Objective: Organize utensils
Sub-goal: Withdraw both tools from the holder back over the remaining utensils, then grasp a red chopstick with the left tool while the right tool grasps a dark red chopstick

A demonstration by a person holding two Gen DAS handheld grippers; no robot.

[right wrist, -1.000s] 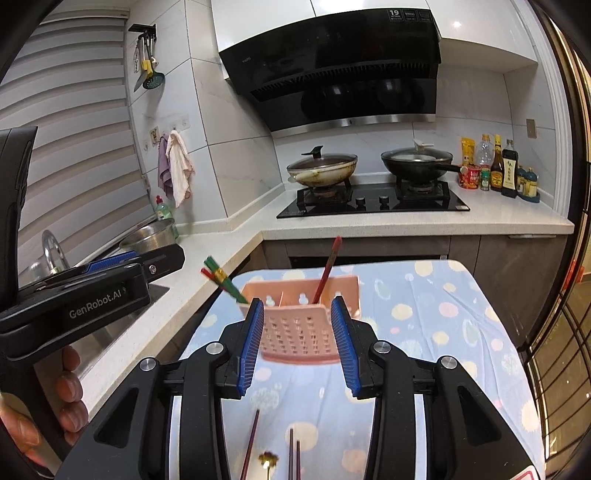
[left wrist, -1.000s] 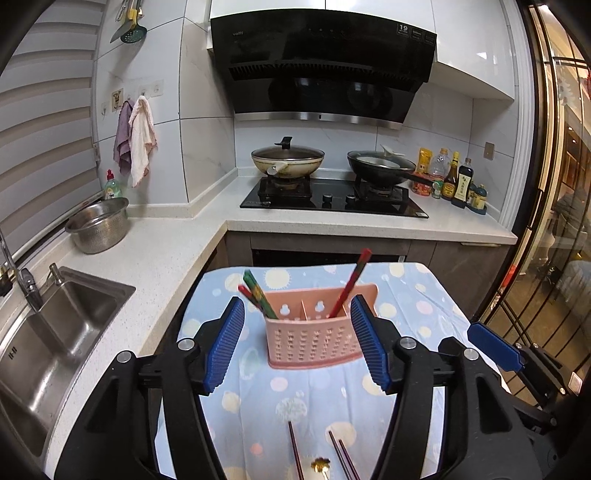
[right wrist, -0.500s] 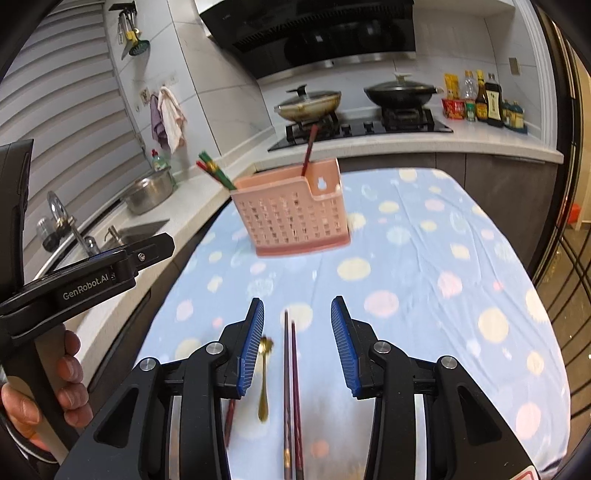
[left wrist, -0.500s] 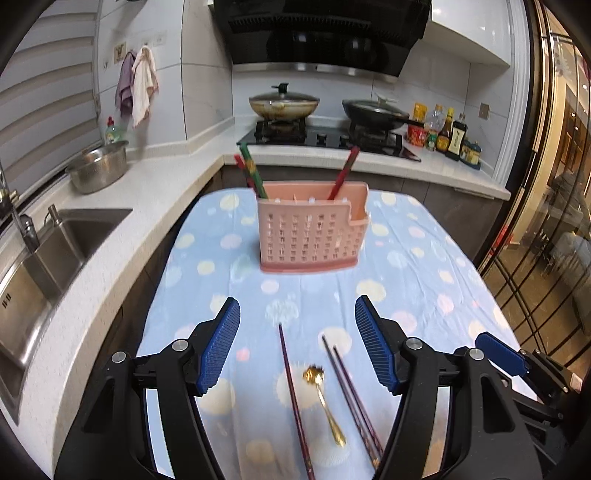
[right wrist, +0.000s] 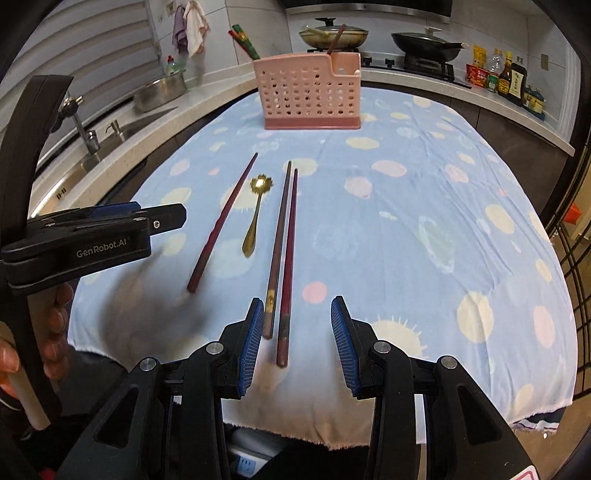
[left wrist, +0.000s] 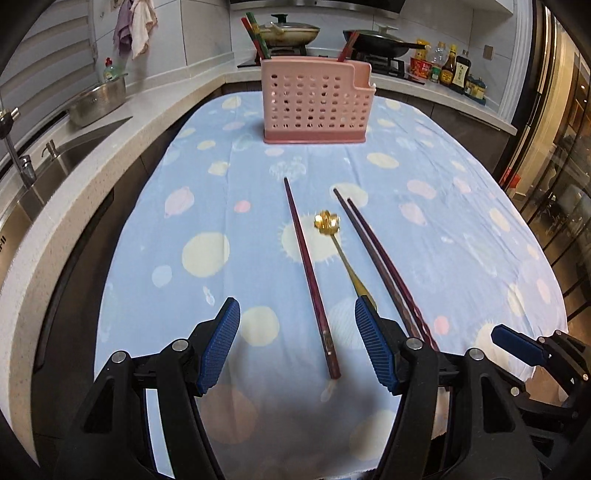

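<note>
A pink perforated utensil holder point(left wrist: 316, 101) point(right wrist: 308, 96) stands at the far end of the table, with red-green chopsticks point(left wrist: 255, 35) and a dark red chopstick point(left wrist: 347, 46) in it. On the blue dotted cloth lie a single dark red chopstick point(left wrist: 308, 266) point(right wrist: 225, 218), a gold spoon point(left wrist: 338, 247) point(right wrist: 256, 214) and a pair of dark chopsticks point(left wrist: 376, 254) point(right wrist: 282, 251). My left gripper point(left wrist: 295, 347) is open above the single chopstick's near end. My right gripper point(right wrist: 295, 343) is open above the pair's near ends. Both are empty.
A sink point(left wrist: 44, 173) and steel bowl point(left wrist: 98, 105) are on the counter at left. A stove with two pans point(left wrist: 291, 33) and sauce bottles point(left wrist: 448, 70) line the back. The table's near edge point(right wrist: 332, 435) is right under the right gripper.
Both grippers have pulled back from the holder and dropped low over the near end of the table, so the loose chopsticks and spoon now lie just ahead of them. Both stay open.
</note>
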